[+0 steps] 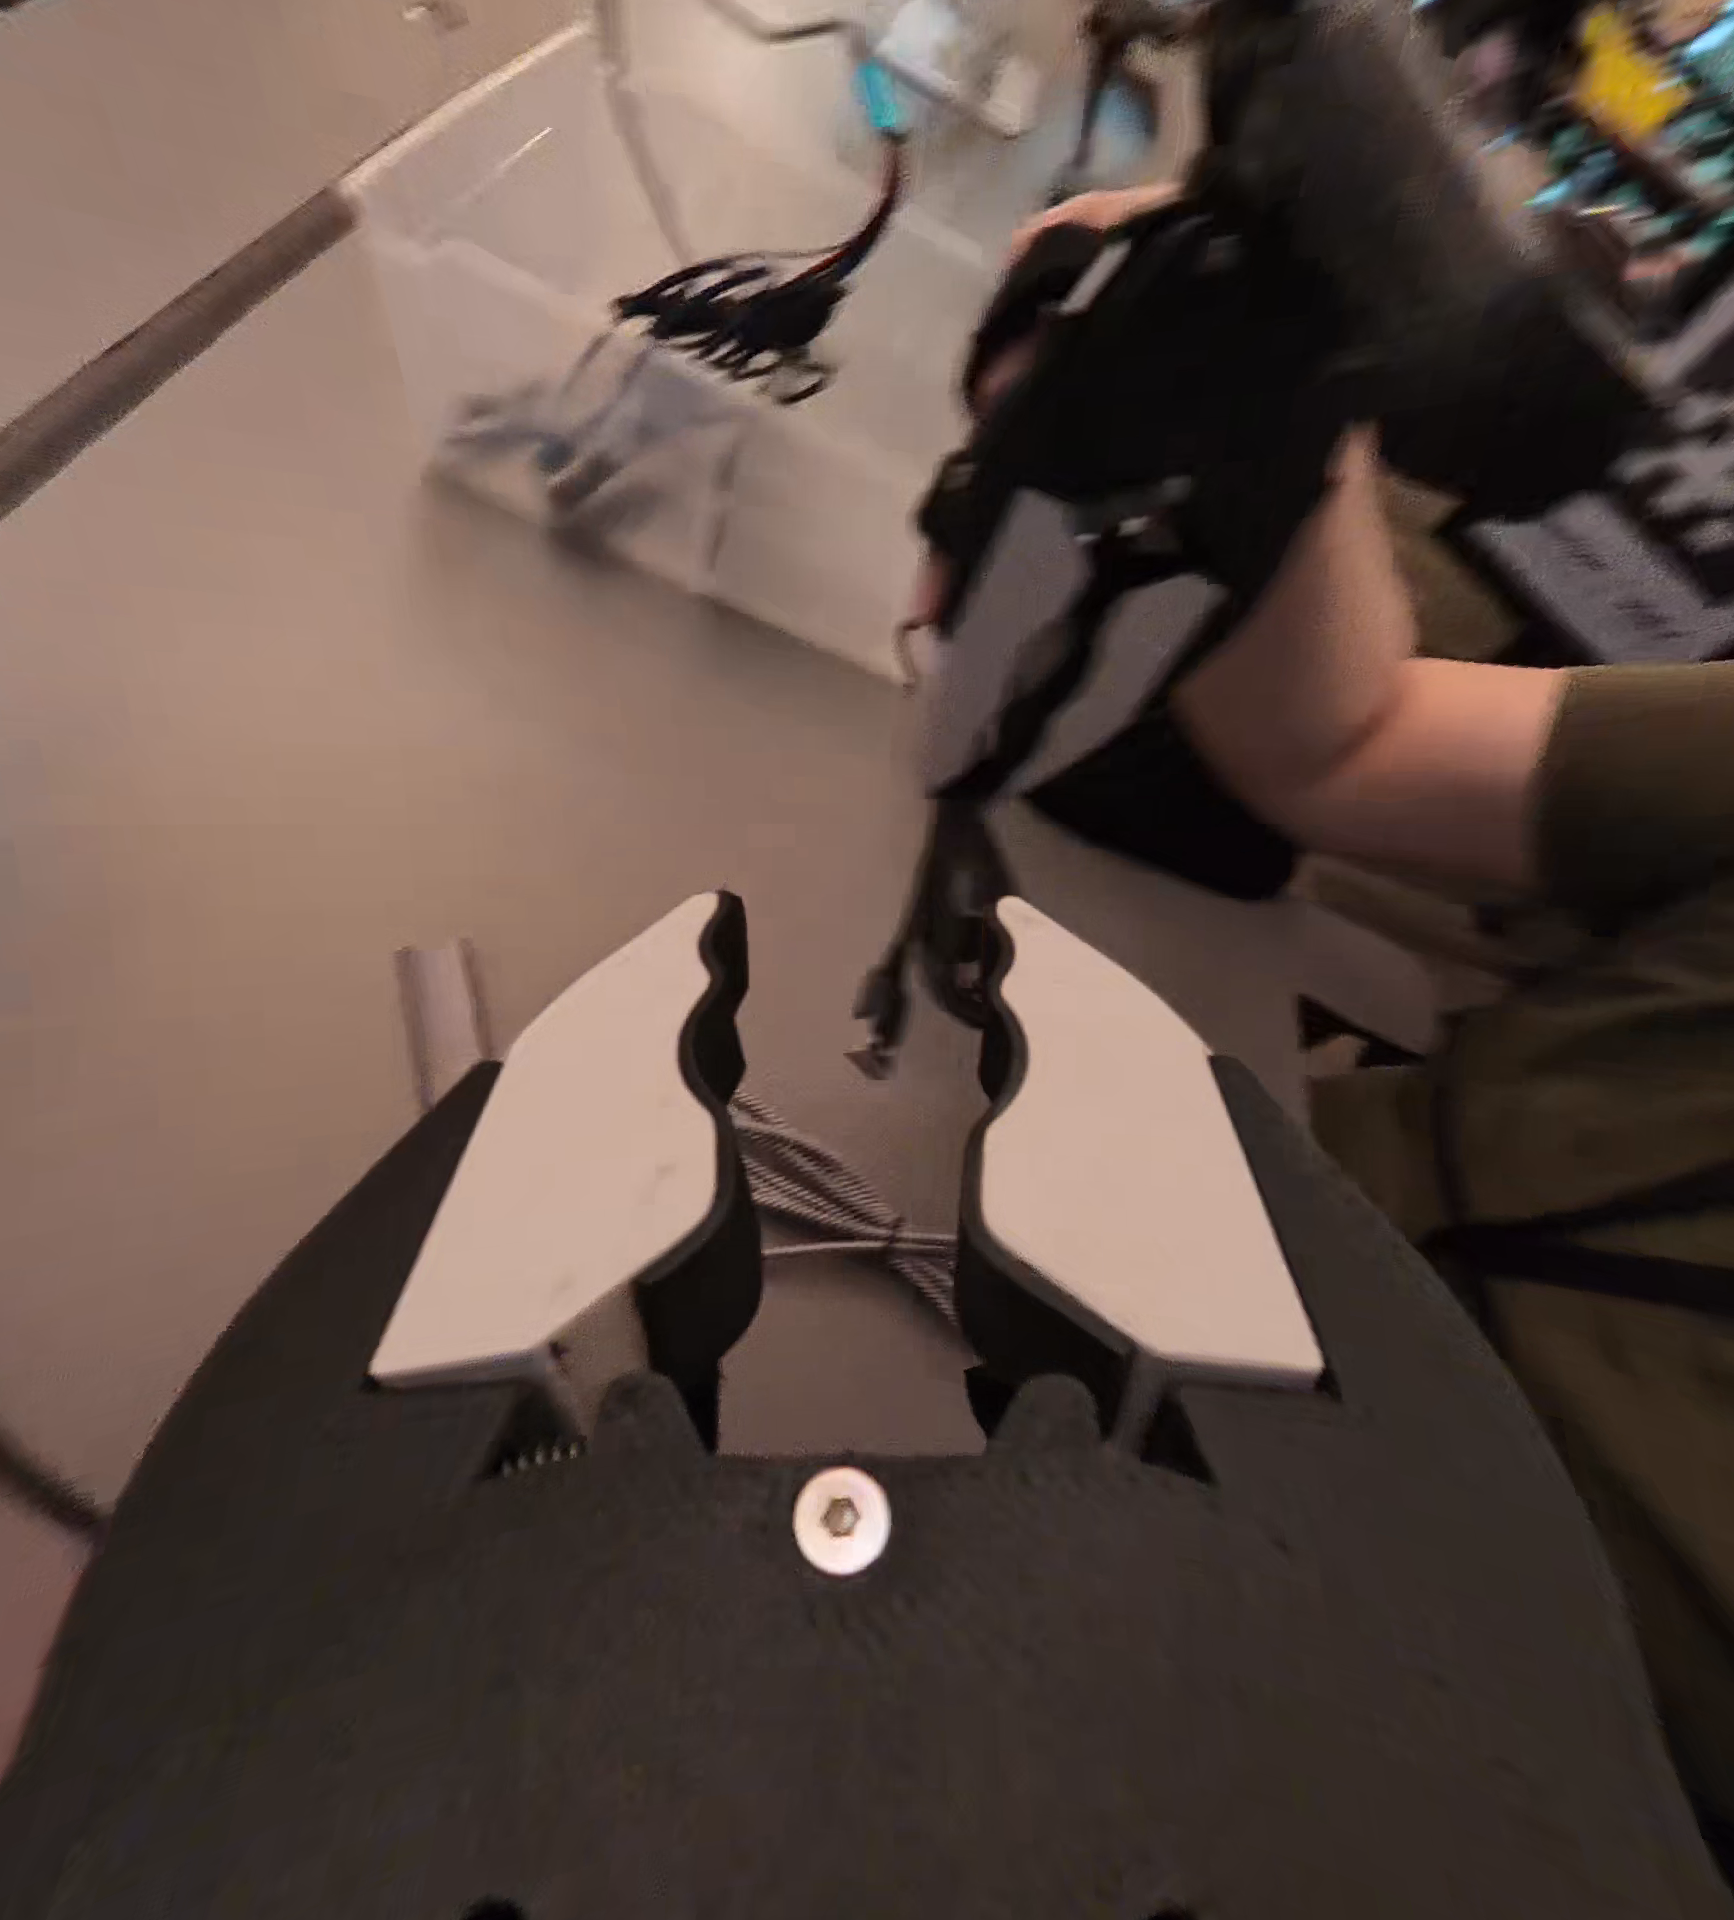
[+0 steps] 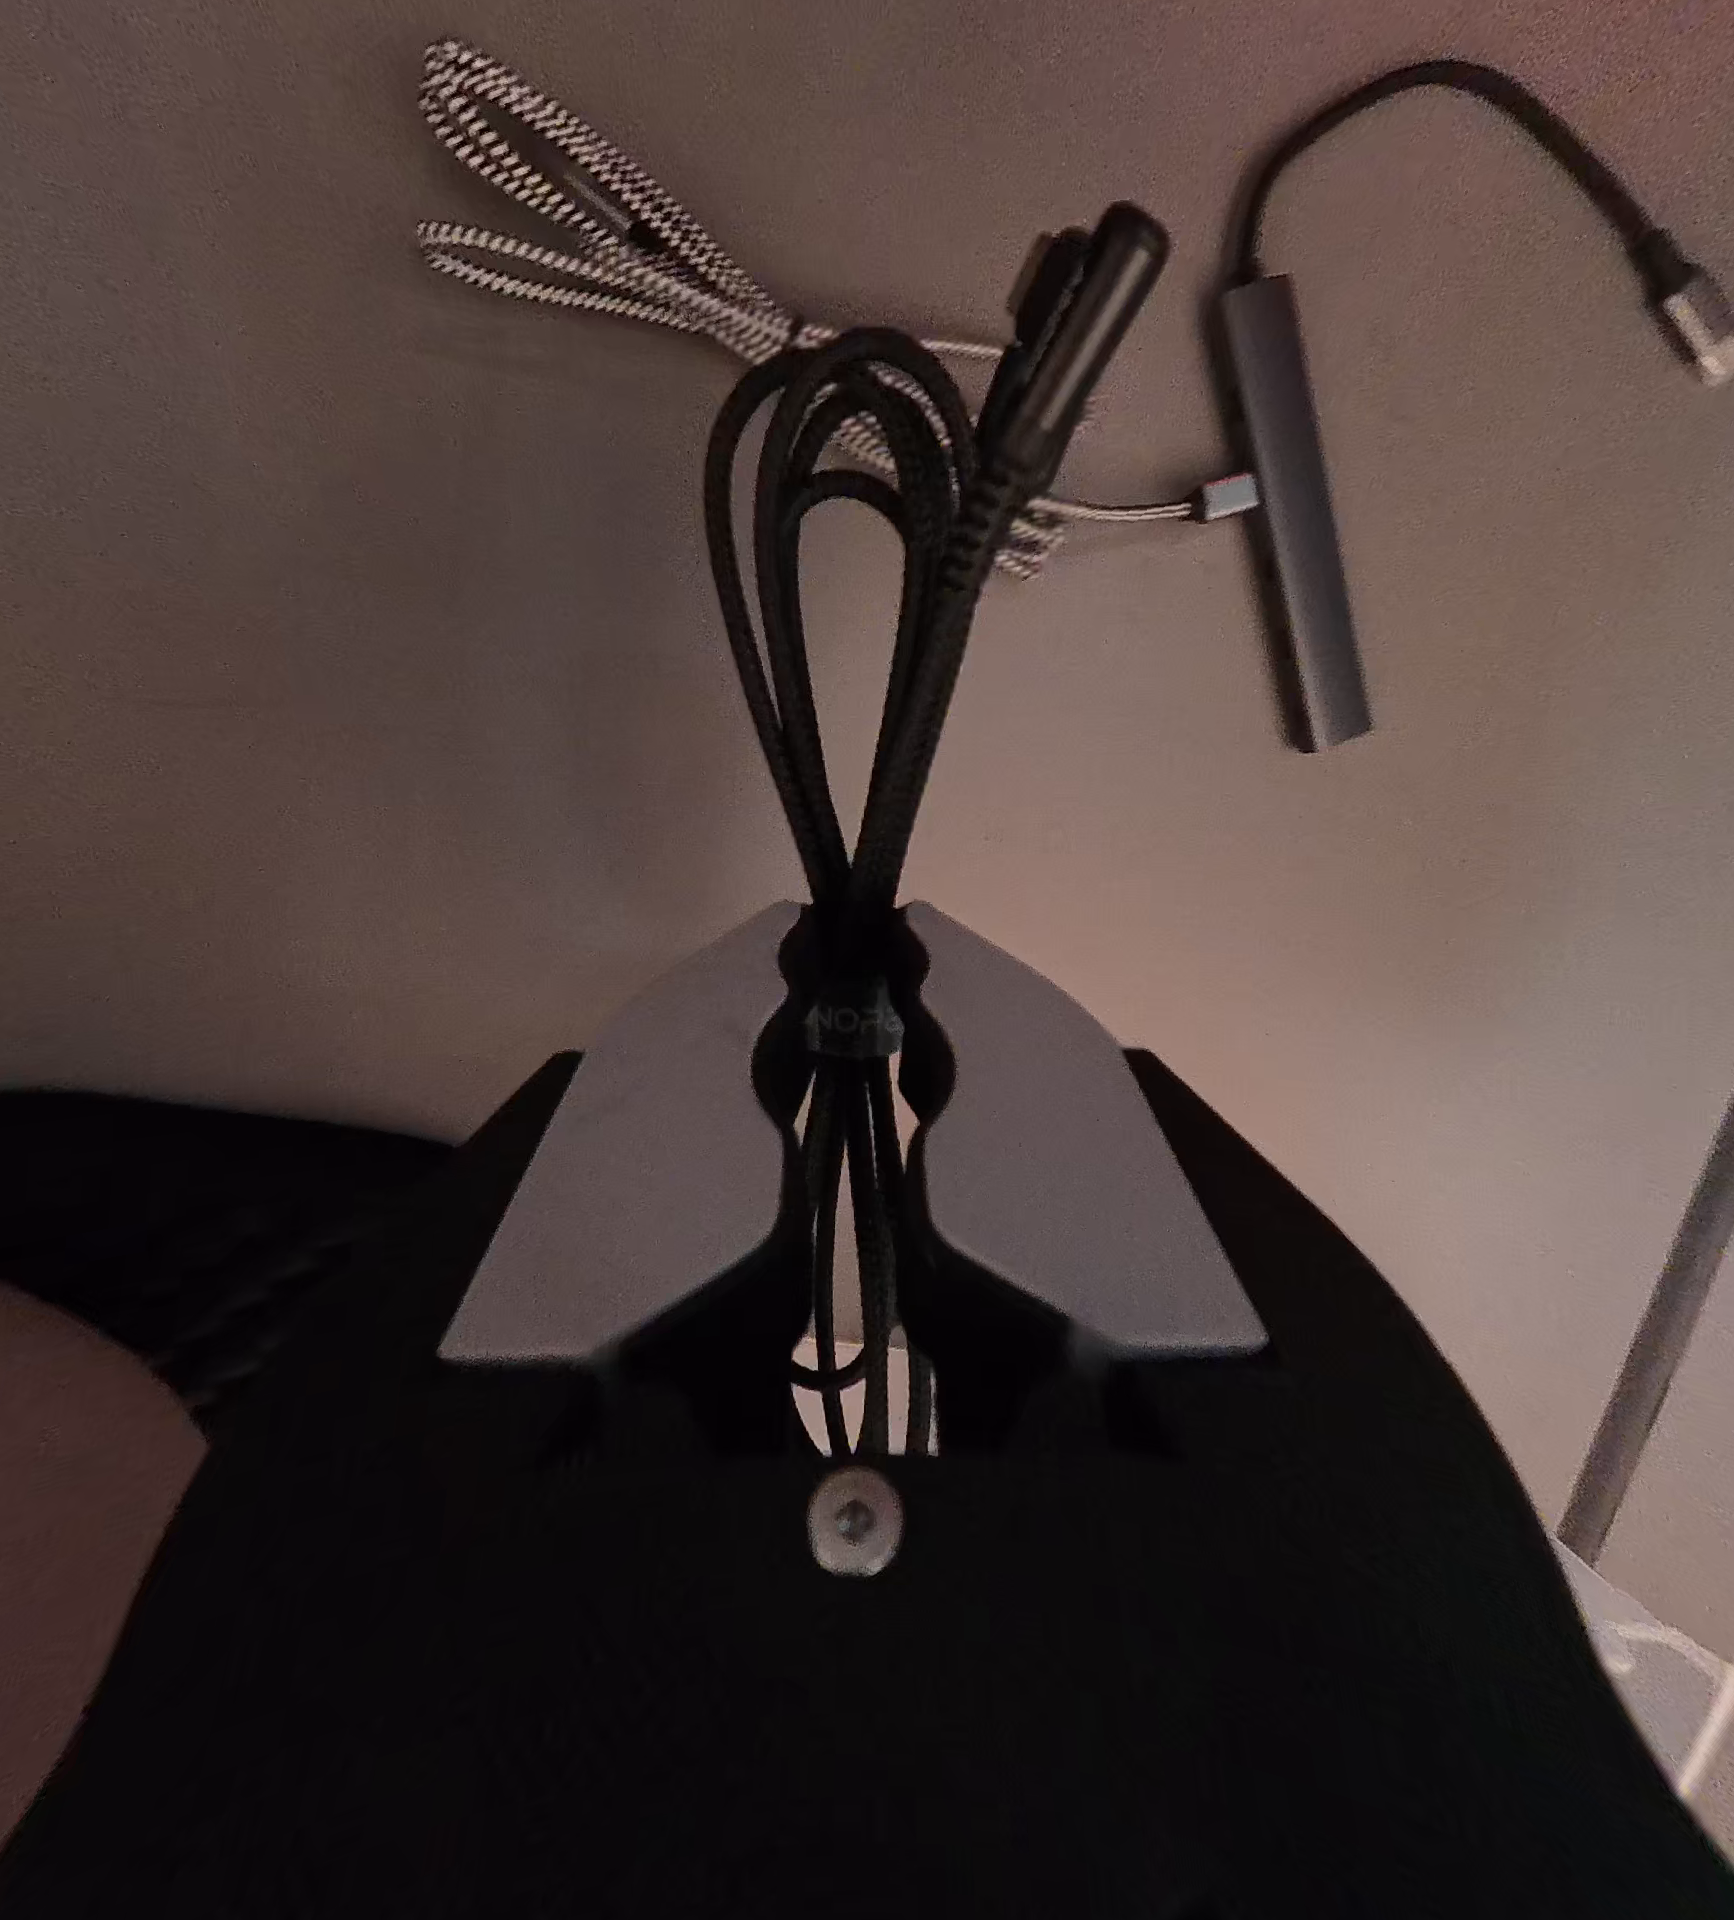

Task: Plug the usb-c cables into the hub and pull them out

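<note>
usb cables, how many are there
2. A black braided cable, bundled, clamped in the right gripper; a black-and-white braided cable on the table, plugged into the grey hub. More may be hidden.

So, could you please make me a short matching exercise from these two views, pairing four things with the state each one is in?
Things:
1. black cable
2. striped cable
3. left gripper
4. hub

States:
A. lying on the table, with a plug in its side
B. bundled with a strap and clamped in the right gripper
C. jaws apart, holding nothing
D. lying on the table, one end plugged in

Pairs: 1-B, 2-D, 3-C, 4-A
</note>
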Motion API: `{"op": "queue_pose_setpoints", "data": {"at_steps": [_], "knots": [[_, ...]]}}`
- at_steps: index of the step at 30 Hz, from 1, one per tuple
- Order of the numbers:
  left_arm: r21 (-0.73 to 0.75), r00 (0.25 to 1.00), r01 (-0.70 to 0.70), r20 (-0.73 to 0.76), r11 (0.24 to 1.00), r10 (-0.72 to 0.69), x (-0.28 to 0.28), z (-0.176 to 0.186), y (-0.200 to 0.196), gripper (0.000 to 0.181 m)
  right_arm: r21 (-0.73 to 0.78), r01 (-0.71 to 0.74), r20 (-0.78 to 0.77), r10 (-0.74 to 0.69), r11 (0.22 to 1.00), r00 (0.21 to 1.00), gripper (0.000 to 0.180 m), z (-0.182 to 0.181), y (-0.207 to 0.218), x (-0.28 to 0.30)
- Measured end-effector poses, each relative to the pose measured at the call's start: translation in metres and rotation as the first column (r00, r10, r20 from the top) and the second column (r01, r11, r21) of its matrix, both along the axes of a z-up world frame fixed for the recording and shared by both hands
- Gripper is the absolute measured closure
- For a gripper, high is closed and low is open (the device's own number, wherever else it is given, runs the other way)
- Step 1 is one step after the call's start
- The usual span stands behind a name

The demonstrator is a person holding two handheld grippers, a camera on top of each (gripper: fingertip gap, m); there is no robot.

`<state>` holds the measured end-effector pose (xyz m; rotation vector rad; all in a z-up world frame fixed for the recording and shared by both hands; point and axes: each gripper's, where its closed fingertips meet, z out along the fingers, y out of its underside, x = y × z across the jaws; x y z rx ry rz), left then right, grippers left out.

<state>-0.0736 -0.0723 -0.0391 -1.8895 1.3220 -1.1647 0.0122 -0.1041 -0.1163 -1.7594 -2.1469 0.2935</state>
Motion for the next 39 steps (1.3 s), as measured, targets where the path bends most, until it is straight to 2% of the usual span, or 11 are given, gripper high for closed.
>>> {"op": "queue_pose_setpoints", "data": {"at_steps": [3, 6, 12, 15, 20, 25, 27, 30, 34, 39], "knots": [[0.011, 0.998, 0.061, 0.017, 0.998, -0.061, 0.004, 0.005, -0.012, 0.139, 0.038, 0.048, -0.049, -0.046, 0.998, 0.998, 0.167, 0.009, 0.011, -0.001], [0.029, 0.995, 0.102, 0.007, 0.994, -0.103, 0.014, -0.001, -0.018, 0.147, 0.067, 0.078, -0.102, -0.071, 0.995, 0.992, 0.167, 0.018, 0.018, -0.003], [0.028, 0.995, 0.096, 0.017, 0.995, -0.096, 0.024, -0.007, -0.015, 0.175, 0.092, 0.071, -0.147, -0.057, 0.993, 0.988, 0.167, 0.023, 0.021, -0.008], [0.047, 0.996, 0.090, -0.023, 0.995, -0.089, 0.023, -0.014, -0.012, 0.175, 0.064, 0.056, -0.135, -0.047, 0.996, 0.990, 0.167, 0.016, 0.019, -0.010], [0.120, 0.984, 0.126, -0.143, 0.985, -0.108, 0.027, -0.031, -0.017, 0.176, -0.027, -0.017, -0.041, 0.016, 0.999, 0.999, 0.163, -0.017, 0.009, -0.014], [0.121, 0.979, 0.125, -0.177, 0.985, -0.103, 0.027, -0.039, -0.015, 0.176, -0.125, 0.069, -0.012, -0.071, 0.990, 0.997, 0.160, -0.023, 0.011, -0.017], [0.137, 0.976, 0.117, -0.200, 0.984, -0.088, 0.024, -0.043, -0.012, 0.176, -0.164, 0.086, -0.064, -0.098, 0.983, 0.993, 0.161, -0.016, 0.010, -0.022], [0.137, 0.974, 0.107, -0.213, 0.985, -0.076, 0.021, -0.047, -0.008, 0.176, -0.141, 0.094, -0.196, -0.120, 0.986, 0.973, 0.160, 0.000, 0.021, -0.035], [0.124, 0.974, 0.099, -0.217, 0.987, -0.070, 0.019, -0.049, -0.006, 0.177, -0.196, 0.160, -0.379, -0.226, 0.967, 0.897, 0.156, 0.020, 0.038, -0.057], [0.111, 0.973, 0.091, -0.222, 0.990, -0.065, 0.013, -0.052, -0.001, 0.176, -0.349, 0.084, -0.556, -0.278, 0.933, 0.783, 0.163, 0.042, 0.030, -0.070]]}}
